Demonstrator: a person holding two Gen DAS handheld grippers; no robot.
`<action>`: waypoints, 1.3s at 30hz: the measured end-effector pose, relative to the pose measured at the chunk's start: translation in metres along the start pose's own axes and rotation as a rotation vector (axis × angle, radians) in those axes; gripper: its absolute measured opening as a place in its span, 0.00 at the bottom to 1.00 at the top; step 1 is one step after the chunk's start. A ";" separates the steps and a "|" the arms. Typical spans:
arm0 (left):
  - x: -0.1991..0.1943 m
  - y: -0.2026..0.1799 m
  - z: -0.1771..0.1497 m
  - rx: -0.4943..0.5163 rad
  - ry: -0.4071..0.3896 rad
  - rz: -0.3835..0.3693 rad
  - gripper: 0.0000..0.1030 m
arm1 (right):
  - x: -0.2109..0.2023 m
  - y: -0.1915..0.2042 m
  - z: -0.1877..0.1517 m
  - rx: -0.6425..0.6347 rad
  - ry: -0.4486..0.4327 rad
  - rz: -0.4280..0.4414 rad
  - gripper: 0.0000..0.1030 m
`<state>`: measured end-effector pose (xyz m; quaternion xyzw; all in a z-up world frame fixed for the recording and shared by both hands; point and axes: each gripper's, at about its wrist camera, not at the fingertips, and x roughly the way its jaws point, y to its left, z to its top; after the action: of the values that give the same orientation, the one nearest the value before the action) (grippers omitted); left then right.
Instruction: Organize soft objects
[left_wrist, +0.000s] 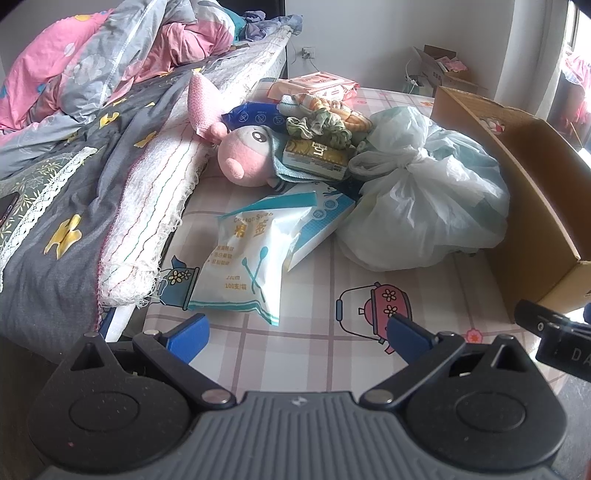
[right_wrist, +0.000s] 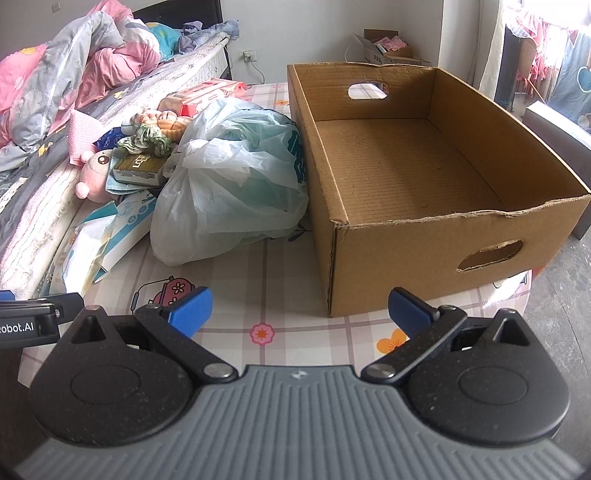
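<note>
At the far left a bed edge is heaped with grey and pink bedding. Beside it, on a table under a checked cloth, lies a pile of soft things: a white cotton swab packet nearest, a pink plush toy behind it with a small yellow box resting on it, and green scrunchies further back. To the right of these sits a knotted, pale plastic bag, touching the side of an open cardboard box. The box appears empty, so the sorting seems not yet begun; everything is left to move. The left gripper hovers low before the packet, jaws spread apart and holding nothing. The right gripper faces the box, likewise wide apart and unladen.
</note>
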<state>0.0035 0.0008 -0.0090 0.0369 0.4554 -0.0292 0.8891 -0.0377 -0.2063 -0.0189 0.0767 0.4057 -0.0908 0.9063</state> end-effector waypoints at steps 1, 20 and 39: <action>0.000 0.000 0.000 0.000 0.000 0.001 1.00 | 0.000 0.000 0.000 0.000 0.000 -0.001 0.99; 0.001 0.008 -0.002 -0.006 0.006 0.000 1.00 | 0.000 0.000 0.000 -0.001 0.001 -0.002 0.99; -0.012 0.081 0.012 -0.050 -0.154 0.081 1.00 | 0.002 0.033 0.030 -0.044 -0.053 0.310 0.99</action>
<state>0.0129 0.0806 0.0113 0.0306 0.3842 0.0156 0.9226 -0.0077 -0.1803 0.0016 0.1163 0.3669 0.0570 0.9212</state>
